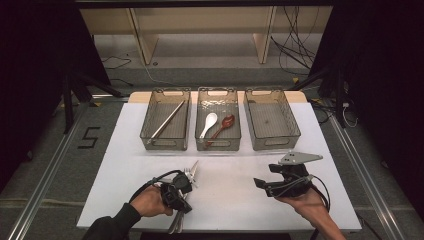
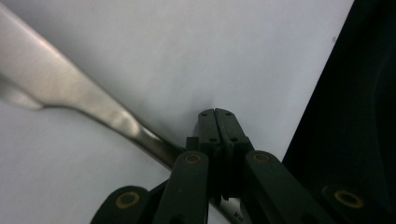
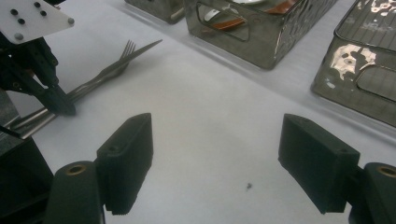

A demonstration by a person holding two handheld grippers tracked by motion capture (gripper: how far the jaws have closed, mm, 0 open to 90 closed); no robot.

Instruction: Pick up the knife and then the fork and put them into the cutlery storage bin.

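We take the middle bin [image 1: 218, 119] of the three clear ones as our landmark. The pile of metal cutlery [image 1: 186, 187] lies on the white table [image 1: 235, 195] well short of that bin and to its left, toward the person's side; in the right gripper view a fork [image 3: 122, 58] and a knife-like blade show their tips pointing back up toward the bins. The long axis of the pile runs from the person's edge slanting up toward the middle bin.

Our left gripper [image 1: 176, 192] sits right on the pile, far nearer to it than the right one. In the left gripper view its jaws are pressed together at the tips, and a steel handle [image 2: 70, 95] passes beside and under them; we cannot tell whether a piece is pinched between them or merely lies alongside. Our right gripper [image 1: 272, 186] hovers over bare table, short of the middle bin and to its right, jaws spread wide and holding nothing.

The bin left of the landmark holds chopsticks [image 1: 167, 120]; the landmark bin holds a white spoon [image 1: 208, 124] and a reddish one [image 1: 222, 127]; the bin on its right looks bare. We judge the next move is a lift along the handle's axis toward that right bin.

On the floor, left of the table, a taped "5" [image 1: 89, 137] can be read; no brands
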